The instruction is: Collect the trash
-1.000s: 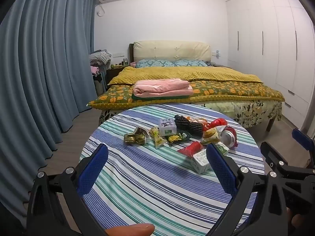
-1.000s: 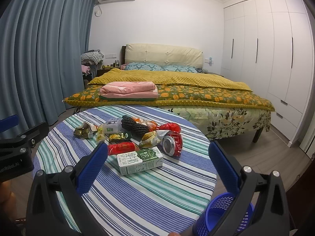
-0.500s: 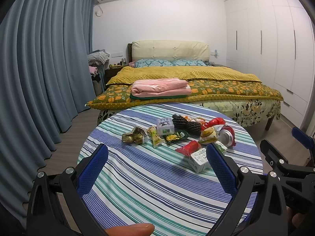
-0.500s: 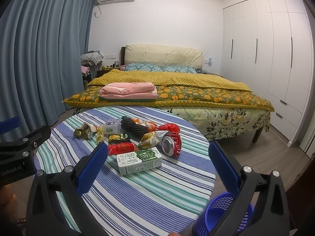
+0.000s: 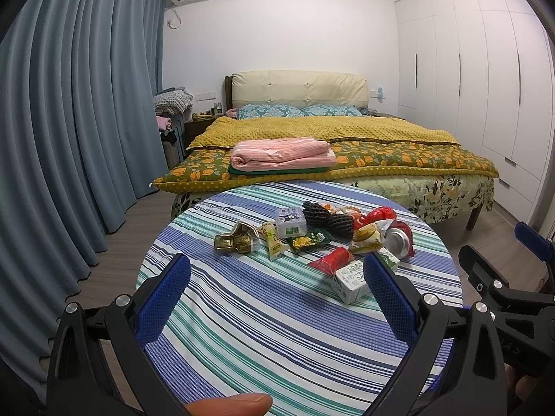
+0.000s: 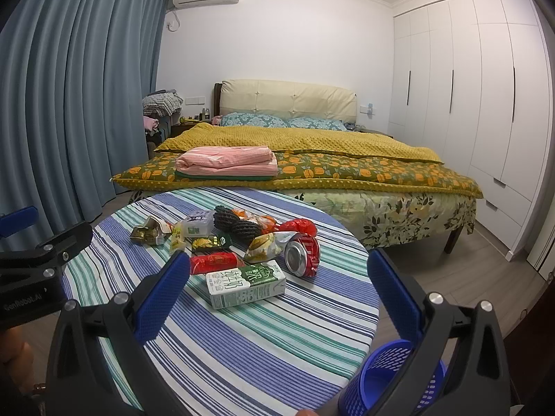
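left wrist view first: my left gripper [image 5: 275, 298] has its blue pads spread wide with nothing between them, hovering over the near part of the round striped tabletop [image 5: 263, 339]. a fingertip [image 5: 229, 405] shows at the bottom edge of that view. my right gripper [image 6: 277, 294] is spread just as wide and empty, above the tabletop's near right edge.

the trash sits bunched toward the far half of the tabletop. the milk carton [image 6: 245, 287] lies on its side nearest my right gripper, with a red wrapper [image 6: 215, 262] just beyond it and a crushed red can [image 6: 302, 254] on its side just to its right, open end facing me. behind those i see a burger-print wrapper [image 6: 265, 245], two black foam nets [image 6: 236, 223] touching each other, and a small white box [image 6: 197, 224] to their left. a gold foil wrapper [image 5: 236, 241] is the leftmost piece, slightly apart from the rest, with a yellow packet [image 5: 274, 244] and a green packet [image 5: 310, 241] between it and the pile.

a blue mesh bin [image 6: 399, 378] stands on the floor by the tabletop's near right edge, partly hidden by my right gripper's finger. beyond the tabletop is the bed [image 6: 347, 166].
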Tool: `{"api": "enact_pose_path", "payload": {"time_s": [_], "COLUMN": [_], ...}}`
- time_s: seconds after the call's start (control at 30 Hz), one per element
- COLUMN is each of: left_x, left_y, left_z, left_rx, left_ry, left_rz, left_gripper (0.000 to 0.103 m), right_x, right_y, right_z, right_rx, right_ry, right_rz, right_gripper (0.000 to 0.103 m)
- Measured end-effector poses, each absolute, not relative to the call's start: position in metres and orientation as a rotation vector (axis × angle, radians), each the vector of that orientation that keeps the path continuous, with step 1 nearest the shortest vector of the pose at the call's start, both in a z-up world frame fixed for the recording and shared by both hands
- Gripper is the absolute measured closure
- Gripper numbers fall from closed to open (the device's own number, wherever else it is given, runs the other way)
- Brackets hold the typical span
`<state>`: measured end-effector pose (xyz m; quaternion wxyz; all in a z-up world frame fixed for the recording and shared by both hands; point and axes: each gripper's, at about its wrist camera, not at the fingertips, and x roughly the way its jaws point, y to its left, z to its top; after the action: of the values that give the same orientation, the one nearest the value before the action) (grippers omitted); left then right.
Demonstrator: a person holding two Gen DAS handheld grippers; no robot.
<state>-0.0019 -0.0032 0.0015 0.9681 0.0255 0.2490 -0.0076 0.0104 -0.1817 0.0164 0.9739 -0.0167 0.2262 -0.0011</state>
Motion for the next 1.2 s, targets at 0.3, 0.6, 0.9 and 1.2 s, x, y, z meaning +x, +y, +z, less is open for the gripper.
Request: {"api": "enact_pose_path", "payload": {"time_s": [0.3, 0.6, 0.9, 1.2], "left_x": [-0.0017, -0.0018, -0.0014, -0.0016], "left_y": [-0.003, -0.0032, -0.0026, -0.0028], "left_z": [0.0014, 0.0016, 0.0013, 0.0015], "left_rx": [0.052, 0.051, 0.05, 0.049], "left_ry": [0.504, 0.505, 0.506, 0.506], "left_rz": [-0.016, -0.016, -0.017, -0.017], "left_gripper": [0.004, 0.004, 0.004, 0.004], "right_x": [0.0097, 0.0099, 0.0103, 0.0087], "right_y": [-0.1821, -0.1807, -0.1812, -0.1797], "right_z": [0.0168, 0.0166, 0.0156, 0.0189], "right_rx": [-0.035, -0.036, -0.038, -0.039], "right_ry": [0.456, 0.455, 0.454, 0.454], "right_rz": [-0.002, -0.002, -0.003, -0.004], "right_gripper": [0.005, 0.005, 0.005, 0.005]}}
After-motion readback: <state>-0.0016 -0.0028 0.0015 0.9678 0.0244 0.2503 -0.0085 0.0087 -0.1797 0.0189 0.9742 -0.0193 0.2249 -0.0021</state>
